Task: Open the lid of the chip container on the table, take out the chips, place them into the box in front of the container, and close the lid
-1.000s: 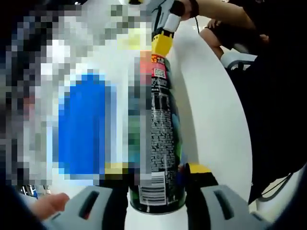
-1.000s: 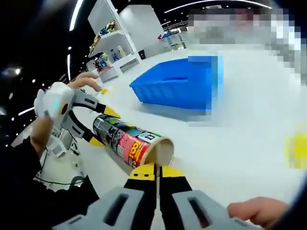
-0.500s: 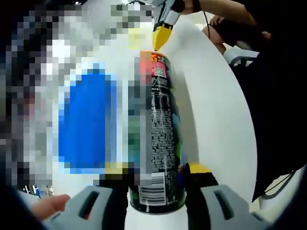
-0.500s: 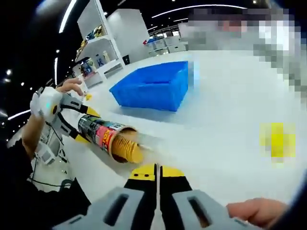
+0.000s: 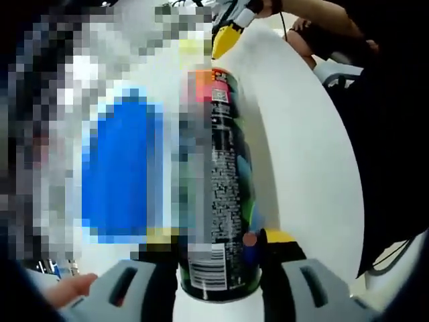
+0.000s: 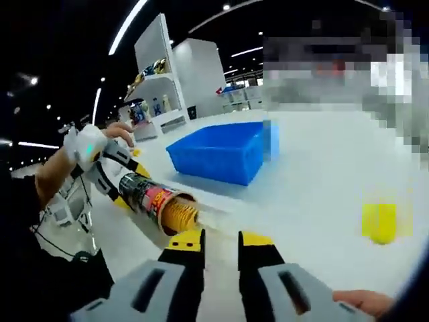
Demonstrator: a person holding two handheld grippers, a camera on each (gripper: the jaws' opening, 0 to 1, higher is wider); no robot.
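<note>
The chip can (image 5: 218, 194), dark with a red band near its mouth, lies on its side with my left gripper (image 5: 218, 265) shut around its base. In the right gripper view the can (image 6: 144, 194) points its open mouth toward me, and a stack of yellow chips (image 6: 179, 215) shows inside. A faint clear shape (image 6: 216, 213) lies just in front of the mouth; I cannot tell what it is. My right gripper (image 6: 221, 240) hangs a little short of the mouth, open, with nothing between its fingers. Its yellow tip (image 5: 224, 40) shows beyond the can. The blue box (image 6: 218, 151) stands behind the can.
The white table (image 6: 315, 201) stretches wide to the right, with a small yellow object (image 6: 380, 221) on it. White shelves (image 6: 157, 87) stand at the back. A person's hand (image 6: 110, 134) holds the left gripper, and the table's curved edge (image 5: 342, 168) runs close on the right.
My right gripper, shut at the can's mouth a second ago, has backed off and its jaws have parted. Chips now show in the mouth. The left gripper keeps its hold on the can.
</note>
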